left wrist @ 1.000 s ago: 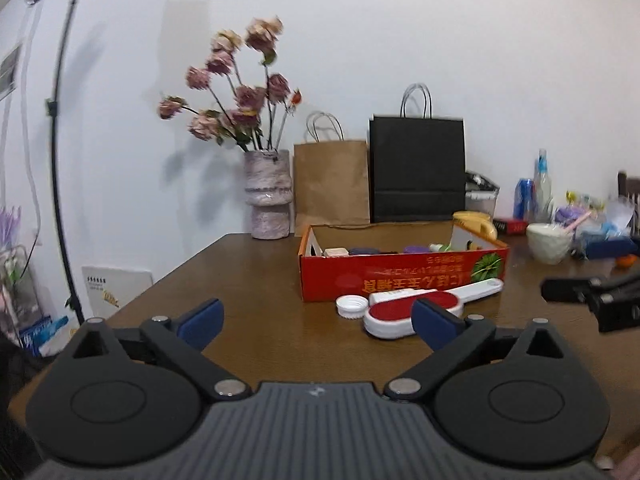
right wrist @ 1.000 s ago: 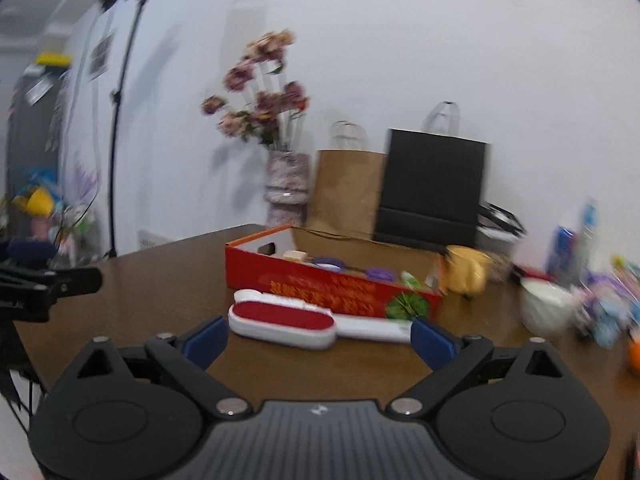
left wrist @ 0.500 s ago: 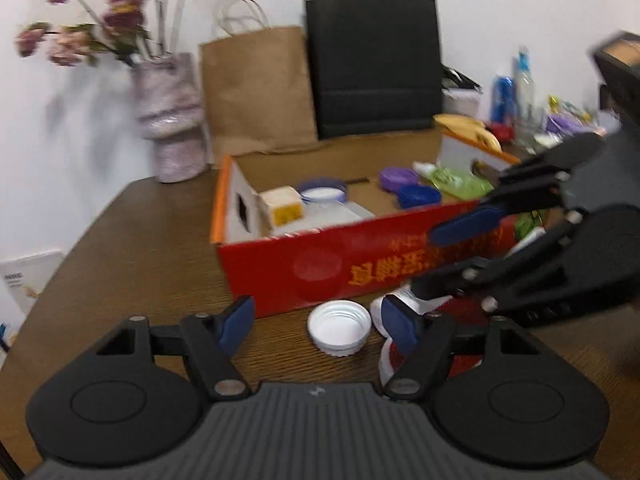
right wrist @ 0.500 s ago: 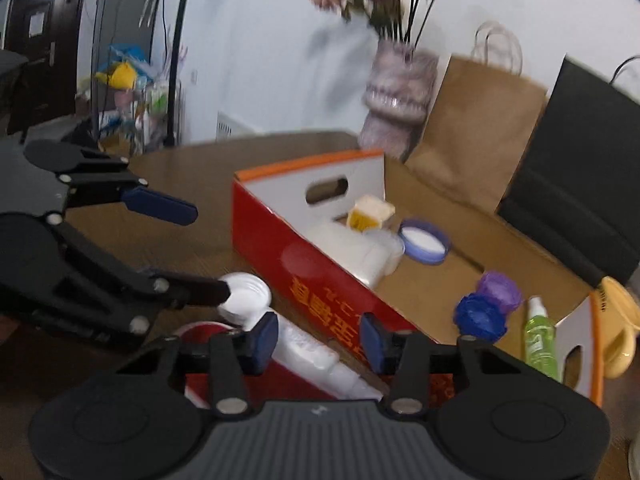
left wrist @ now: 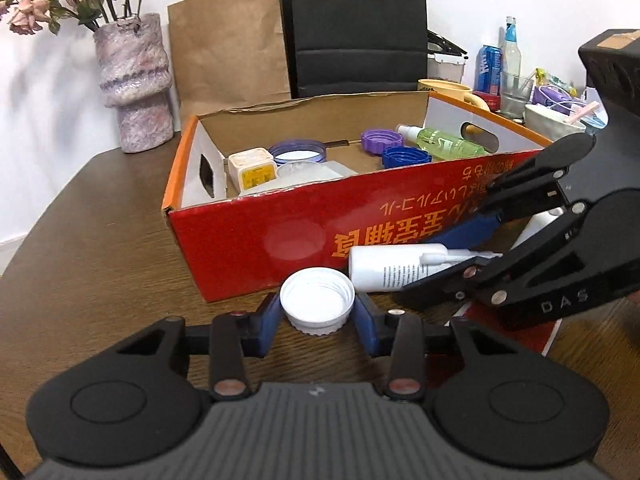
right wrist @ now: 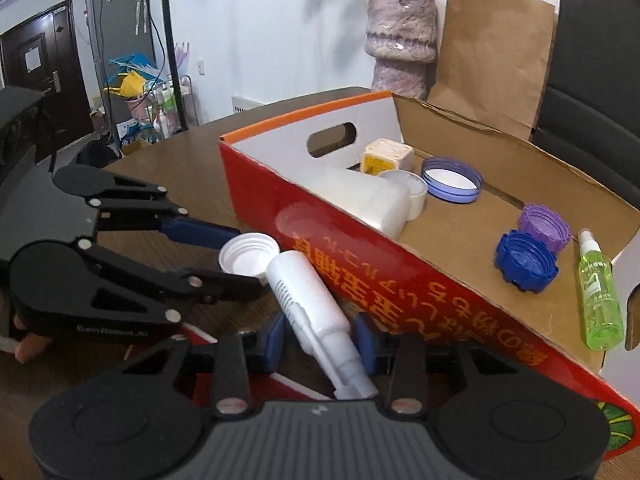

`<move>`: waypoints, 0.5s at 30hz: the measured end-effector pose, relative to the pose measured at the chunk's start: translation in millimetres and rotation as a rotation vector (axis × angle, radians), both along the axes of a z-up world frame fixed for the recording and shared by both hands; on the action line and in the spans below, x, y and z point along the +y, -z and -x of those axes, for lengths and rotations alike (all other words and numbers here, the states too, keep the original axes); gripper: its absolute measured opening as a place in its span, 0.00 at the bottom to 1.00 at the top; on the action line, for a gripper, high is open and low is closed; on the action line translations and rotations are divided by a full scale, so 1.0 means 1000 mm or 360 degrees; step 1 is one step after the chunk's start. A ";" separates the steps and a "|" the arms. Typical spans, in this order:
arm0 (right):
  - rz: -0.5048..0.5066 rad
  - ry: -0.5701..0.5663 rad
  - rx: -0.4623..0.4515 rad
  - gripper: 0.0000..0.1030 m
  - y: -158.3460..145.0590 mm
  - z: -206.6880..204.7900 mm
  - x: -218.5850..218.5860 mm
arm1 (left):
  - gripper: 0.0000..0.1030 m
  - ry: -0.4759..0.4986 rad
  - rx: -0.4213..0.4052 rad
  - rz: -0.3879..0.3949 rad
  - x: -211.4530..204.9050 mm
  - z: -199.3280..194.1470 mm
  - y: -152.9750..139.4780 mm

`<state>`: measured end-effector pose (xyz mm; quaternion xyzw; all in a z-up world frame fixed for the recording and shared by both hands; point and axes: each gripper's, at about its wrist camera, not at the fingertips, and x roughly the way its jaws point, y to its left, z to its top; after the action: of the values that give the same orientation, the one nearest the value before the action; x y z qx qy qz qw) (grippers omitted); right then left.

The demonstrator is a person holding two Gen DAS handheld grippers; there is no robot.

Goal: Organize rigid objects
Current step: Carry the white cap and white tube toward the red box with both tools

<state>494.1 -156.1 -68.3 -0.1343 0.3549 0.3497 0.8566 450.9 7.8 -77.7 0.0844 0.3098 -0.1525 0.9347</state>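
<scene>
From my left wrist view, my left gripper [left wrist: 317, 312] has just closed its blue pads onto the white bottle cap [left wrist: 317, 301] at lower centre, on the brown table [left wrist: 88, 248] before the red cardboard box [left wrist: 280, 236]. From my right wrist view, my right gripper [right wrist: 319, 343] has just narrowed around the white handle [right wrist: 316, 312] at lower centre, its pads flanking it, beside the box.

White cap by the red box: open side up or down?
Open side up: the white cap shows its hollow interior.
</scene>
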 end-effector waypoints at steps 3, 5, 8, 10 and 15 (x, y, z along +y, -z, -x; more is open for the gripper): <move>0.0122 0.0052 -0.0089 0.31 -0.006 0.012 0.011 | 0.39 -0.0030 -0.0080 -0.0022 -0.004 0.014 -0.008; 0.0174 0.0095 -0.0186 0.30 -0.015 0.024 0.015 | 0.39 -0.0058 -0.0161 -0.0036 -0.005 0.029 -0.020; 0.0132 0.0146 -0.0305 0.30 -0.038 0.045 0.011 | 0.39 -0.0115 -0.0268 -0.0038 -0.006 0.052 -0.039; 0.0112 0.0188 -0.0418 0.29 -0.053 0.064 0.006 | 0.39 -0.0168 -0.0330 -0.0024 -0.005 0.068 -0.052; 0.0006 0.0360 -0.0620 0.29 -0.079 0.123 -0.017 | 0.39 -0.0387 -0.0492 -0.0008 -0.002 0.123 -0.077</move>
<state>370.8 -172.9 11.0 -0.1602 0.1963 0.2183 0.9424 327.8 5.4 -0.5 0.0710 0.1709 -0.0231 0.9825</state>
